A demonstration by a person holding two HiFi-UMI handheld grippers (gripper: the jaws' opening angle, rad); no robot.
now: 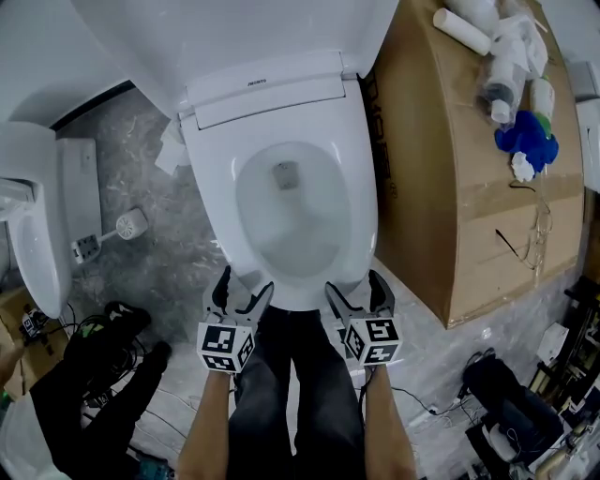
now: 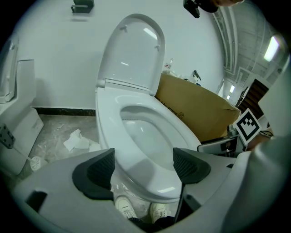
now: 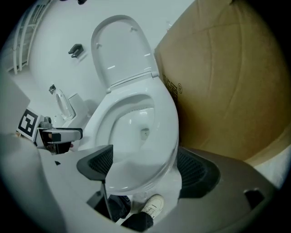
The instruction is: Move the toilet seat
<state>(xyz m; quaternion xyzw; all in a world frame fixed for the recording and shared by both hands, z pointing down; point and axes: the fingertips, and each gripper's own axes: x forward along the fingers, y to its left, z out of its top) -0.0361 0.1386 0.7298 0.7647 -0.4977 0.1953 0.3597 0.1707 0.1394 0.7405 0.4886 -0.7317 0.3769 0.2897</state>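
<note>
A white toilet stands before me with its seat down on the bowl and its lid raised against the wall. In the head view my left gripper and right gripper are side by side at the seat's front rim, both with jaws spread wide. The left gripper view shows the seat running away from me, its front rim between the left gripper's dark pads, with no clear squeeze. The right gripper frames the seat's front edge the same way.
A large cardboard box stands tight against the toilet's right side, with rolls and a blue item on top. A second white fixture is at the left, and crumpled tissue lies on the marbled floor. The person's dark trouser legs are below; a black bag lies at bottom left.
</note>
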